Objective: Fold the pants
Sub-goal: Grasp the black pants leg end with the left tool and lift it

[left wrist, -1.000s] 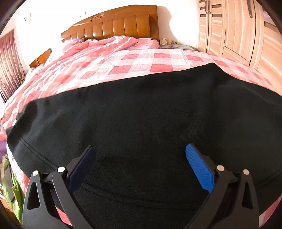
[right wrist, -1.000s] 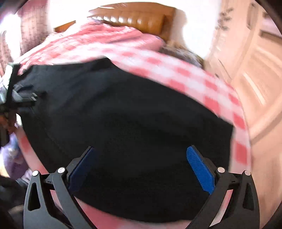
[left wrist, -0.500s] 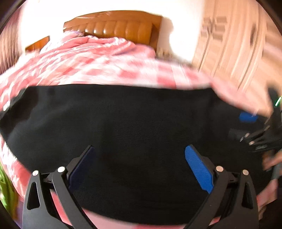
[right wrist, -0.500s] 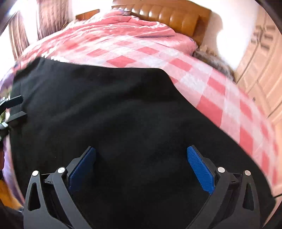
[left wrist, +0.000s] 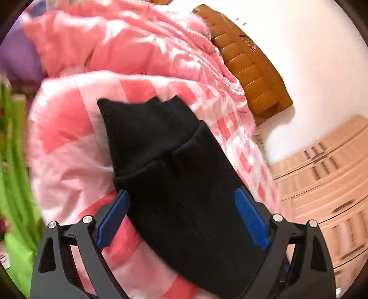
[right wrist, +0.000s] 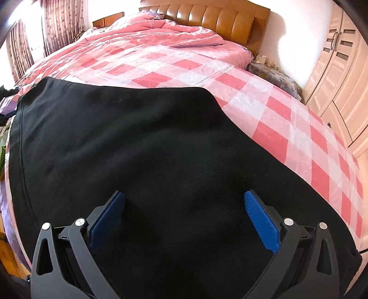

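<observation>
Black pants [right wrist: 142, 147] lie flat on a pink checked bed cover. In the left wrist view the pants [left wrist: 174, 174] run away from me, with the ribbed cuff end [left wrist: 142, 124] at the far end. My left gripper [left wrist: 181, 195] is open and hovers over the pants, holding nothing. My right gripper [right wrist: 184, 197] is open over the wide black cloth, holding nothing. A seam runs down the pants' left side in the right wrist view.
The pink checked bed cover [right wrist: 276, 119] spreads right and beyond the pants. A crumpled pink quilt [left wrist: 119, 46] and brown headboard [right wrist: 207, 18] are at the far end. A pale wardrobe [right wrist: 340, 59] stands on the right. Something green [left wrist: 13, 161] is left of the bed.
The left wrist view has swung and tilted strongly left, now showing the pants' cuff end. The right gripper has steadied over the pants. Both grippers stay open.
</observation>
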Demonstrator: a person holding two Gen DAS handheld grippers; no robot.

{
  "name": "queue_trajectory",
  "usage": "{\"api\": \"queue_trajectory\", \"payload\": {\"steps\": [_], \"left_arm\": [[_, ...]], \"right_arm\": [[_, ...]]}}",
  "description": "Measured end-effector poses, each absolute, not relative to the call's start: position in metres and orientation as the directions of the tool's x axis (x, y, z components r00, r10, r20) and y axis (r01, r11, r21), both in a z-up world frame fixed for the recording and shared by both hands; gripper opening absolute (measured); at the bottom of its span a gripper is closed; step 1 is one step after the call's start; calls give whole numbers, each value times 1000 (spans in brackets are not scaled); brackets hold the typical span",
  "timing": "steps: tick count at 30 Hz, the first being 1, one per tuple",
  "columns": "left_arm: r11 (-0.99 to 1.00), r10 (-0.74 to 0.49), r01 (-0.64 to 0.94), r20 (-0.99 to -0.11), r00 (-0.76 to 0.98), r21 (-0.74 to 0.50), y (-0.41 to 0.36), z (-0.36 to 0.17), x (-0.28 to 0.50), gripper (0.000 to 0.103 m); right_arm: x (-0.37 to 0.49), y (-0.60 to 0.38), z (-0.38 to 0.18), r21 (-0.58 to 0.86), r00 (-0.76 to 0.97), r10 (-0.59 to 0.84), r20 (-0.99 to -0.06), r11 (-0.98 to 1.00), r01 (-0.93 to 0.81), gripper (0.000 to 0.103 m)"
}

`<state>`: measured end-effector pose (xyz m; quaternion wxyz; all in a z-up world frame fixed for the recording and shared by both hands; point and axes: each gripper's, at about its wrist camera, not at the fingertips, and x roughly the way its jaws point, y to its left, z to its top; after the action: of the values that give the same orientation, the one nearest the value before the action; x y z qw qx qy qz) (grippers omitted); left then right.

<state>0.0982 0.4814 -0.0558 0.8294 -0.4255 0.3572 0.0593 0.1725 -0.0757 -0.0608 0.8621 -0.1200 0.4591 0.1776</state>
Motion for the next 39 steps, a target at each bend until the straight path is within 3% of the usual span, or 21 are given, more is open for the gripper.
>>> {"api": "queue_trajectory", "payload": {"steps": [3,7,13,17,21,26,29,31,34,39], "left_arm": [[604,-195,-413,-628,753,-682,483,-55,91,86],[605,-140,-378,-561,816,-701,484,-35,55,87],[570,-140,-463,-635,760,-679,515,-60,75,87],[556,-207,-394,-581,787,-732,516,-66,98,84],[584,-184,-397,-591,785,-708,516,-70,111,77],[655,-160,-367,-595,787,-661,511,-75,113,82],[729,-114,-364,-627,771,-580,496,-72,120,86],[774,-19,-426,-691,723,-468,486,-70,124,58],[763,-23,-432,-688,725,-481,488,-68,120,35],[809,54,-431,-678,733,-401,468,-31,112,26]], "right_arm": [[172,-77,-61,-33,512,204,-834,909,-415,99],[173,-77,-62,-29,510,206,-835,909,-416,99],[173,-77,-62,-21,507,211,-836,911,-413,99],[172,-76,-62,-24,510,209,-835,911,-412,99],[173,-78,-62,-12,502,216,-837,911,-412,99],[170,-67,-54,-39,528,193,-827,917,-396,99],[166,-26,-33,31,518,317,-794,873,-487,99],[162,31,-17,1,508,380,-773,801,-599,99],[160,106,-9,-7,431,454,-780,682,-732,99],[178,200,-25,36,313,482,-818,587,-809,99]]}}
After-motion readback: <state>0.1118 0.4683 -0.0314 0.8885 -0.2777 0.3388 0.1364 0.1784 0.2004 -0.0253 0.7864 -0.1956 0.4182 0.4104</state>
